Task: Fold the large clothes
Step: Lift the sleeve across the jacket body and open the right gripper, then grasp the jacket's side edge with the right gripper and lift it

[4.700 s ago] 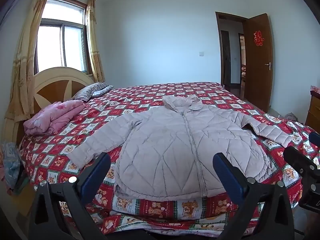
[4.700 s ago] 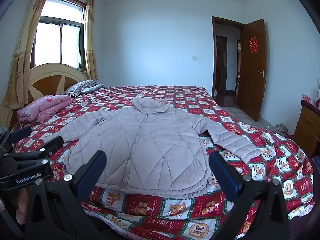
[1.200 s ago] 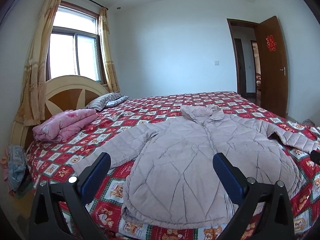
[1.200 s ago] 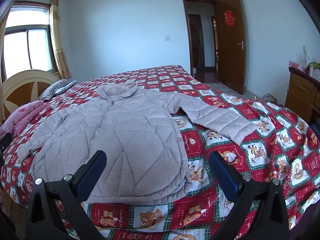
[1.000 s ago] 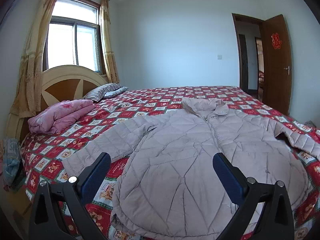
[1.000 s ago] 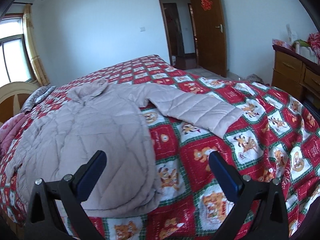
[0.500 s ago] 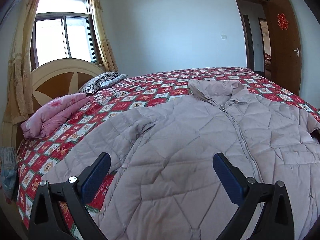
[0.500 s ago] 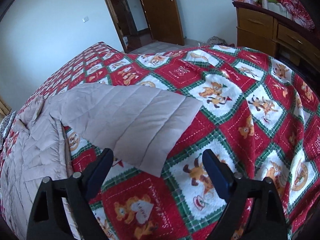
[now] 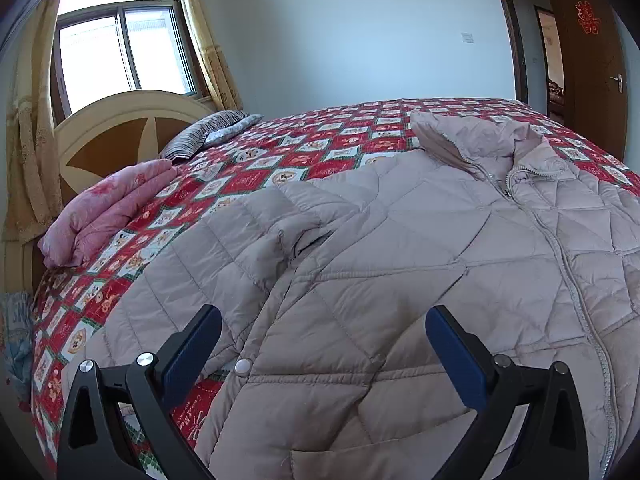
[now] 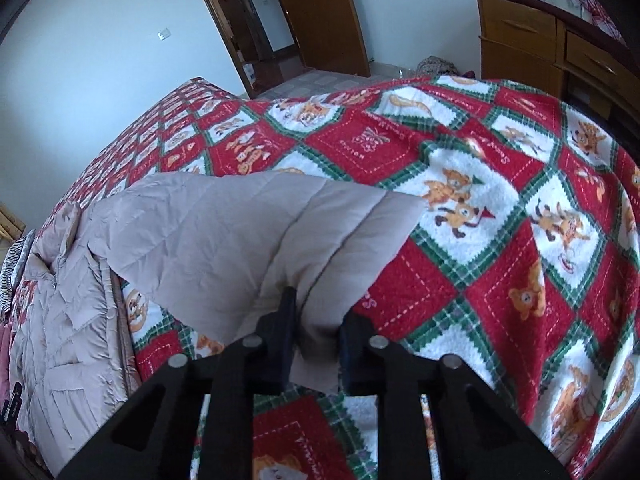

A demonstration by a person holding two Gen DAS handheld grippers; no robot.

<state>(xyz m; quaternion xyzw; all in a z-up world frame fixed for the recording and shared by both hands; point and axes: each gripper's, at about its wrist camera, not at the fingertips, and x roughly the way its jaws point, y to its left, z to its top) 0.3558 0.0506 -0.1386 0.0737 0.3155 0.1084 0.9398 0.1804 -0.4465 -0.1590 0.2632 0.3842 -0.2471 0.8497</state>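
A pale pink quilted jacket [image 9: 400, 248] lies zipped and face up on the bed, collar toward the far side. My left gripper [image 9: 324, 316] hovers open just above its lower front, near a snap button [image 9: 242, 366], with nothing between the fingers. One sleeve [image 9: 224, 264] runs out past the left finger. In the right wrist view the other sleeve [image 10: 248, 232] stretches over the quilt. My right gripper [image 10: 316, 312] has its jaws closing on that sleeve's cuff, with the fabric bunched between the pads. The jacket body [image 10: 60, 320] lies at the left there.
A red, white and green patchwork quilt [image 10: 480, 184] covers the bed. A folded pink blanket [image 9: 108, 208] and a striped pillow [image 9: 208, 132] lie by the wooden headboard [image 9: 120, 128]. A wooden dresser [image 10: 532, 40] stands past the bed's right edge, near an open door [image 10: 320, 12].
My left gripper has come forward and lower over the jacket, still open. My right gripper swung over to the right sleeve, dropped onto its cuff and closed from wide open.
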